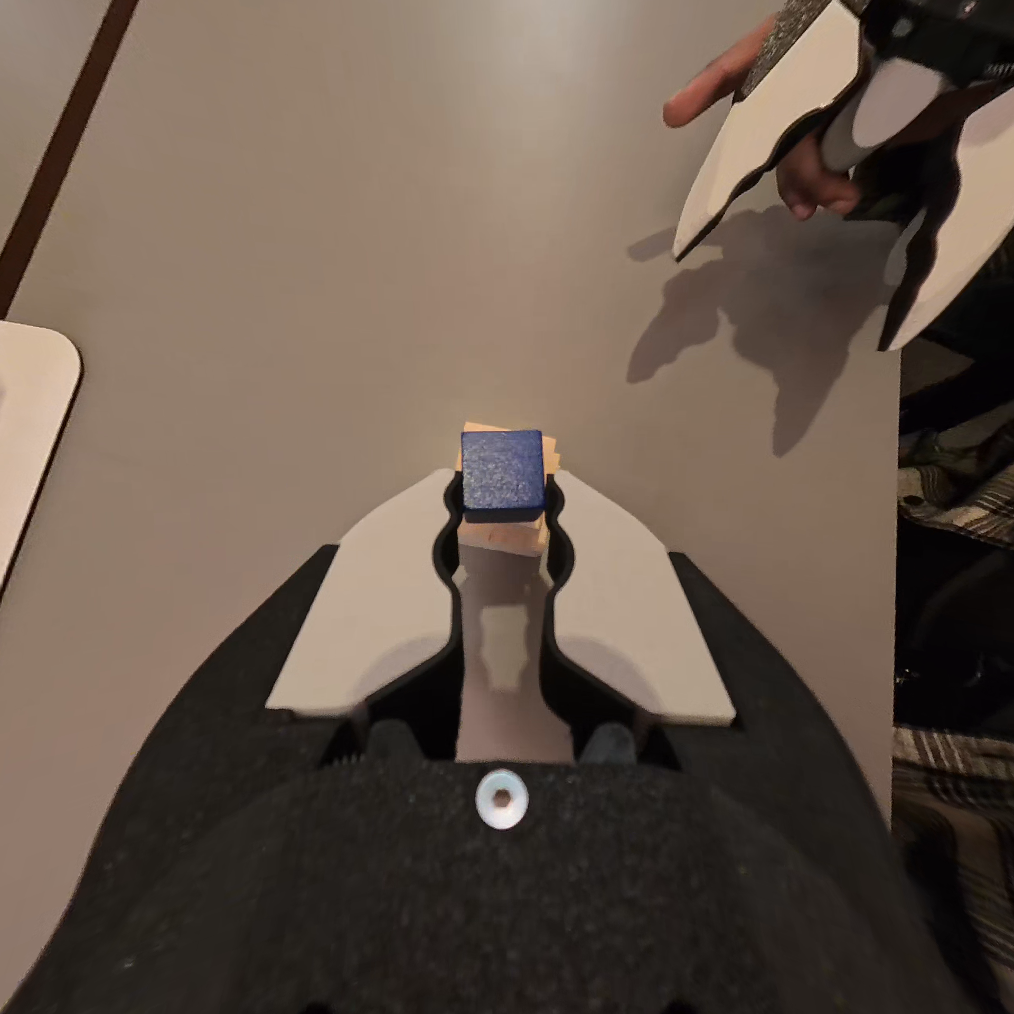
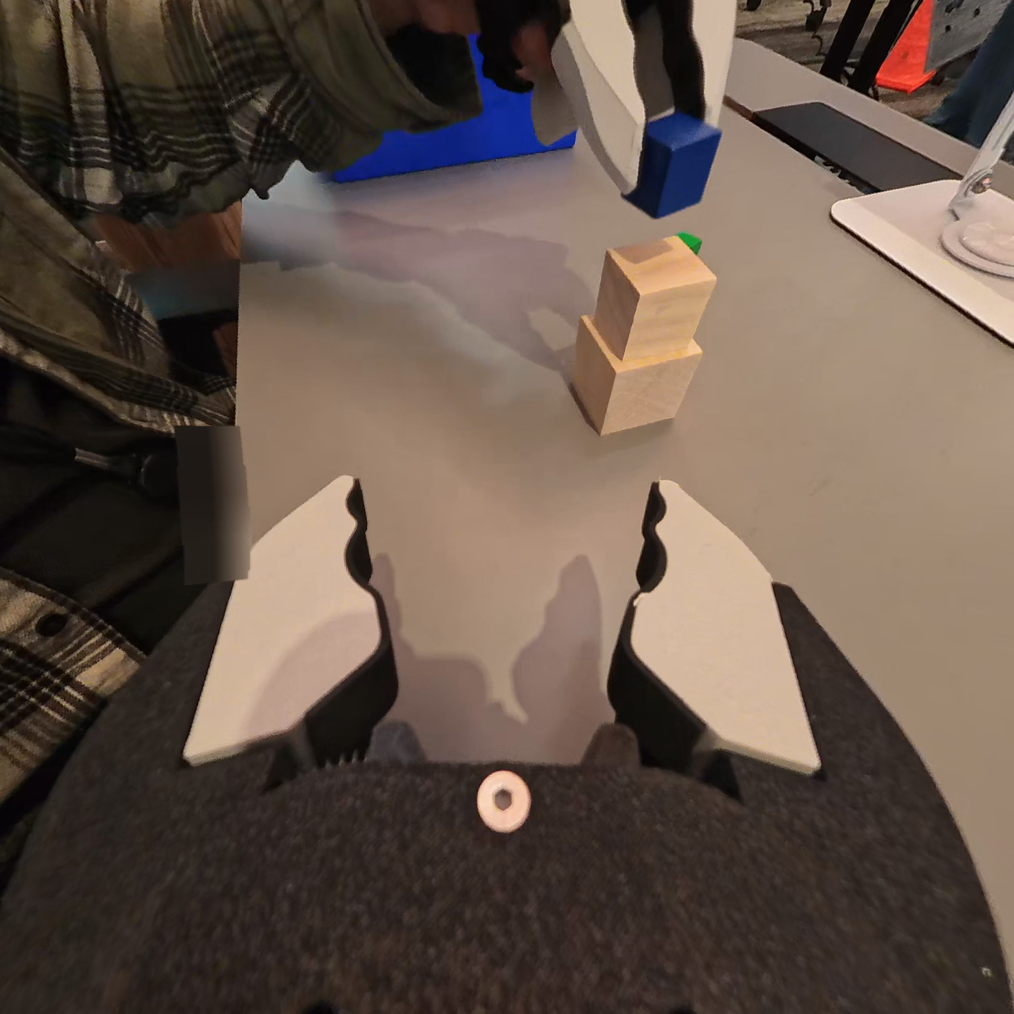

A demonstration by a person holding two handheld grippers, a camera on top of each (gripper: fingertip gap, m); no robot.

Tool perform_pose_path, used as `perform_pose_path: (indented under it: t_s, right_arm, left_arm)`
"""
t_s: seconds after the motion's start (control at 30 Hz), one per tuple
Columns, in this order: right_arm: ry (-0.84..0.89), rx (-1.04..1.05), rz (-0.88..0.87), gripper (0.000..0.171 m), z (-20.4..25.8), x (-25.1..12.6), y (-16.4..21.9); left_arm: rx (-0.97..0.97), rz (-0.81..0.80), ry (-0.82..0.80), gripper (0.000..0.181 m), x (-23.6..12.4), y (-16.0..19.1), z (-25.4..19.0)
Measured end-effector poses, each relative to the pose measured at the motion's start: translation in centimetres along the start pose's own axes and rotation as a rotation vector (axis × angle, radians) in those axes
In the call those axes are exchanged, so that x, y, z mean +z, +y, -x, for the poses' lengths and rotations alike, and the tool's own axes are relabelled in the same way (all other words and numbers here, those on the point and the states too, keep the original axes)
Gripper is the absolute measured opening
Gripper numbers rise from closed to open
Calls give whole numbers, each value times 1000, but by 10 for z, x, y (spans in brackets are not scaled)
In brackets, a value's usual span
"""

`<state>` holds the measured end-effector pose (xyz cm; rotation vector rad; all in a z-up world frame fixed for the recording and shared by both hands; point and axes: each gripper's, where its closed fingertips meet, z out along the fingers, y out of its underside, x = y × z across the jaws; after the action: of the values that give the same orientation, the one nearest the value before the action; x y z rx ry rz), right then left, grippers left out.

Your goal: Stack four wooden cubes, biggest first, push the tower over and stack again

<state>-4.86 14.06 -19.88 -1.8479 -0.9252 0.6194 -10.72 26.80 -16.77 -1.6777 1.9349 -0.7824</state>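
Your left claw (image 1: 502,494) is squeezed shut on the blue cube (image 1: 503,474); the cube sits right between its two tips, held up in the air; straight under that claw stands the small tower, with the bigger wood cube (image 2: 636,384) on the grey table (image 2: 439,439) and the smaller wood cube (image 2: 653,299) on top of it, turned a little; the blue cube is just above the tower and does not touch it; a little green cube (image 2: 690,241) peeks out from behind the top of the tower; your right claw (image 2: 505,494) is wide open with nothing in it; the tower is ahead of this claw and a bit to its right, well apart from its tips; far ahead of it lies a blue box (image 2: 466,137); off to its right is a white board (image 2: 905,241) with a clear stand on it.
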Motion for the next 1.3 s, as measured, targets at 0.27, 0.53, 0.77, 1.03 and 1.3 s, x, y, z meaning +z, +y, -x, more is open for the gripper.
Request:
perform_pose_path:
  t_s: [0.27, 0.53, 0.77, 1.03, 1.3]
  right_arm:
    - [5, 6, -7, 95, -1, -4, 3]
    - [0, 9, -5, 94, -1, -4, 5]
    - [0, 13, 0, 94, -1, -4, 5]
    - [-2, 13, 5, 92, -1, -4, 4]
    - [-7, 13, 12, 92, -1, -3, 4]
  left_arm:
    - [4, 47, 35, 28, 15, 3, -1]
    - [-9, 9, 79, 28, 19, -1, -2]
    - [-31, -66, 129, 28, 22, -2, -3]
    - [-9, -119, 195, 28, 23, 0, -4]
    - [28, -128, 219, 28, 22, 1, -6]
